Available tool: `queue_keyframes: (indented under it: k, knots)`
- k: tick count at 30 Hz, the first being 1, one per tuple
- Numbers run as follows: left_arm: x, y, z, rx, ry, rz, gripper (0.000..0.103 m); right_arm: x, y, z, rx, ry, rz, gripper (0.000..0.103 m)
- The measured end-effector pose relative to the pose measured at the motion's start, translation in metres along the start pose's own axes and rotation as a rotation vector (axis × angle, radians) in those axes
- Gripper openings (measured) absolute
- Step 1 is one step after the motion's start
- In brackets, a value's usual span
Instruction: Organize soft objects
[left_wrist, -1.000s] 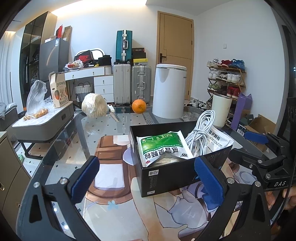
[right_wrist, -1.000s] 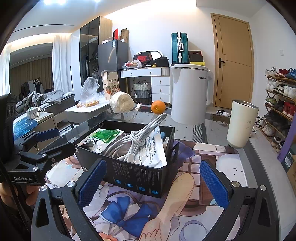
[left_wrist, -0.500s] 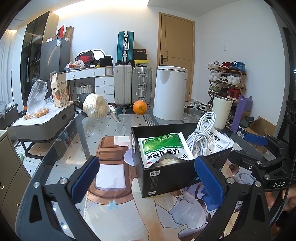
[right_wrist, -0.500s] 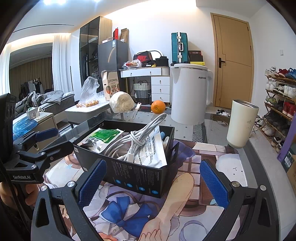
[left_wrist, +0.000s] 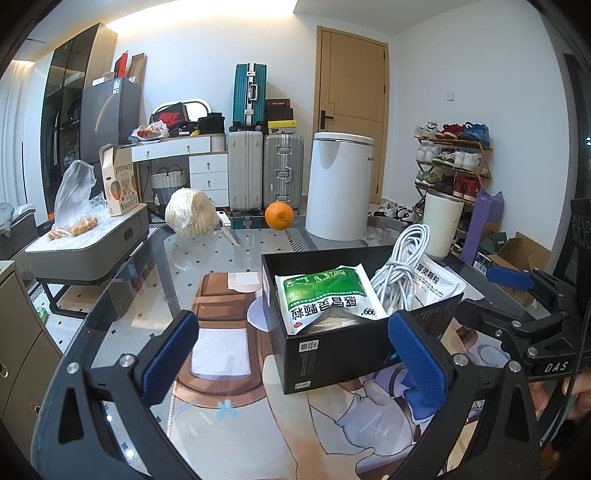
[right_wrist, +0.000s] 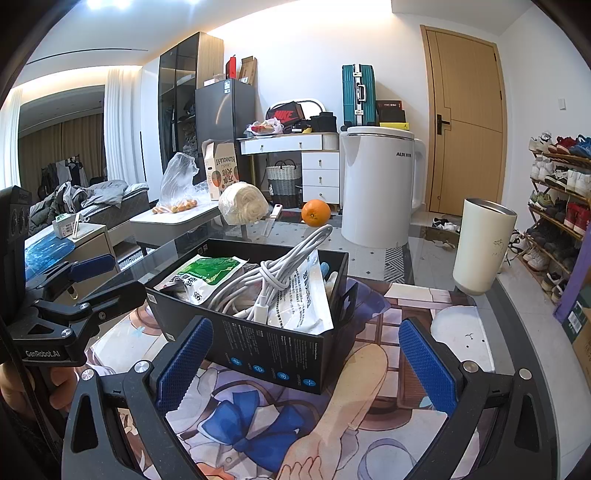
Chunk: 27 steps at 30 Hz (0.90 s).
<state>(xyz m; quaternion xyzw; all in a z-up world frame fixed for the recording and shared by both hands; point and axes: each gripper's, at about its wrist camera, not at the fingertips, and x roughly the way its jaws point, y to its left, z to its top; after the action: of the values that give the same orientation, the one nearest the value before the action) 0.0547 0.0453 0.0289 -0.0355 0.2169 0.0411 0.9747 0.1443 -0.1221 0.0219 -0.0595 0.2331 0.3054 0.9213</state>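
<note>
Glass table (left_wrist: 122, 295) with a printed cartoon mat (right_wrist: 369, 384) carries everything, in a cluttered room with suitcases and a wooden door behind.

Left gripper (left_wrist: 291, 354) has its blue-padded jaws wide apart and holds nothing; it hovers over the mat, its right pad just in front of the near wall of the box (left_wrist: 332, 354). Right gripper (right_wrist: 306, 362) also stands with jaws spread and empty, framing the box's near corner from the other side. Each gripper shows at the edge of the other's view, held by a hand (right_wrist: 22, 384).

In the black open box lie the soft things: a green-and-white pouch (left_wrist: 325, 295) against the left side, a bundled white cable (right_wrist: 269, 280) rising above the rim in the middle, and a white printed pouch (right_wrist: 306, 299) leaning on the right wall.

Farther out on the table stand a cream tumbler (right_wrist: 484, 247) to the right of the box and a white kettle (right_wrist: 380, 188) behind it. Beside the kettle sits an orange (right_wrist: 316, 212), then a knife (left_wrist: 229, 232) and a wrapped pale bundle (right_wrist: 242, 203) near the far edge.
</note>
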Motion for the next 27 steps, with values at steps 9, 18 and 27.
queue_keyframes:
  k: [9, 18, 27]
  knots:
    - [-0.0002, 0.0, -0.0003, 0.002, -0.001, 0.0, 0.103, -0.0002, 0.0002, 0.0, 0.0, -0.001, -0.001, 0.102]
    - [-0.0004, -0.0003, -0.0007, 0.001, -0.002, 0.0, 0.103, 0.0002, 0.0001, 0.0, 0.0, -0.001, -0.001, 0.102]
    - [-0.0032, -0.0025, 0.0039, 0.014, -0.013, -0.001, 0.103, 0.0001, -0.0002, -0.0002, 0.0, -0.001, -0.001, 0.102]
